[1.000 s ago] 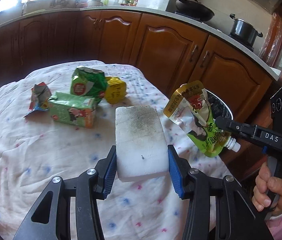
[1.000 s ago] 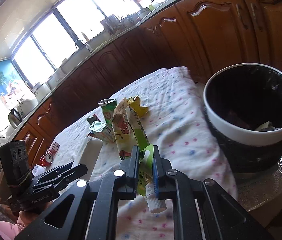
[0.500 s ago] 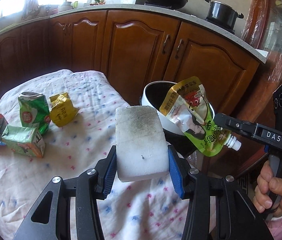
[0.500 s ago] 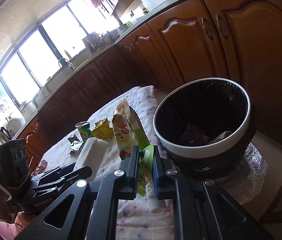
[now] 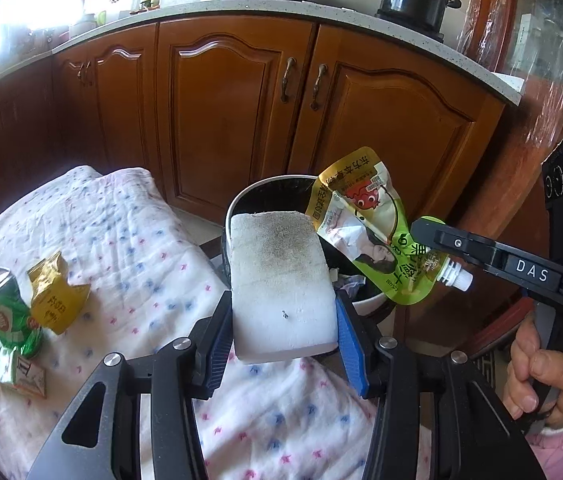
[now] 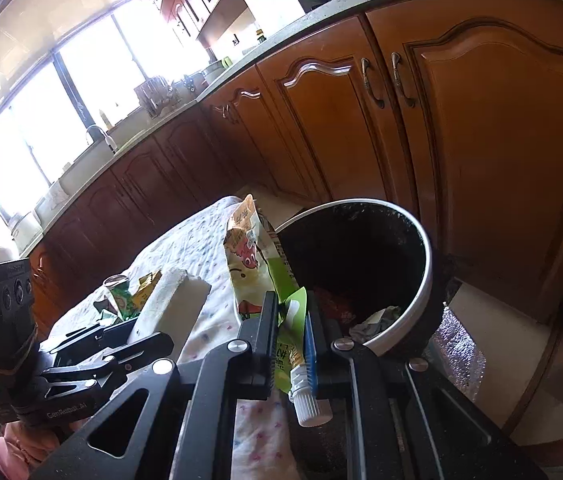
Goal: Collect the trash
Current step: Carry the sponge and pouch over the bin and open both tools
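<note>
- The tabletop (image 5: 129,240), draped in a white cloth with pink and blue specks, is seen ending beside a black bin (image 6: 421,248) with a white rim, crumpled waste inside.
- A white foam block (image 5: 281,280), grey-speckled on top, is clamped between the left gripper (image 5: 283,320) jaws at the bin-side edge.
- A crumpled yellow-green spouted pouch (image 6: 257,272) is pinched near its cap by the narrowly closed right gripper (image 6: 290,332) jaws, at the bin's rim.
- A green can (image 5: 5,308) and yellow wrapper (image 5: 55,296) are left at the tabletop's left edge.

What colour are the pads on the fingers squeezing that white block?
Blue pads, clearest in the left wrist view, gripping the white foam block.
</note>
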The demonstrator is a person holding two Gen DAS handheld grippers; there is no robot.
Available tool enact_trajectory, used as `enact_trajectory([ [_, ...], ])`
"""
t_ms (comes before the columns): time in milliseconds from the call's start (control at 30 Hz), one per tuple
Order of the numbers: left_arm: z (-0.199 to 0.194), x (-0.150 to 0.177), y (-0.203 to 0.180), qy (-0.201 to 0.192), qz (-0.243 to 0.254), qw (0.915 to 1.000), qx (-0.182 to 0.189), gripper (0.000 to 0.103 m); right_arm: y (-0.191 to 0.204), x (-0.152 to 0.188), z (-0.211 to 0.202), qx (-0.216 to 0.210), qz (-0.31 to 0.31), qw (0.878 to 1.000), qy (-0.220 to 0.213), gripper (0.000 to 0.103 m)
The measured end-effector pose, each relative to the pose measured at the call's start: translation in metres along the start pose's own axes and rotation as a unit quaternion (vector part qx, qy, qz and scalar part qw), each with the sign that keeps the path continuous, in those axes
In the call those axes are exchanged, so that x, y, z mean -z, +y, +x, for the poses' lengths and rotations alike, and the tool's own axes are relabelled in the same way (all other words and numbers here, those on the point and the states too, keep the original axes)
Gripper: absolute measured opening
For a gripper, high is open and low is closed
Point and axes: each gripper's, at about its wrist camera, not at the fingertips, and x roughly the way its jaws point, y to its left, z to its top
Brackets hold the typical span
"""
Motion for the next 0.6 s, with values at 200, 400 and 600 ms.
enact_trajectory([
  [200,0.032,-0.026,-0.004,0.021,0.014,0.9996,-0.008,0.046,-0.012,-0.016,0.013,0.02,0.0,1.0,0.014,0.012],
  [400,0.066,-0.051,-0.011,0.055,0.027,0.9981,-0.009,0.047,-0.022,-0.034,0.031,0.042,-0.01,0.999,0.031,0.012],
  [600,0.097,-0.066,-0.021,0.088,0.038,0.9953,-0.017,0.047,-0.033,-0.04,0.047,0.051,-0.005,0.997,0.058,0.012],
])
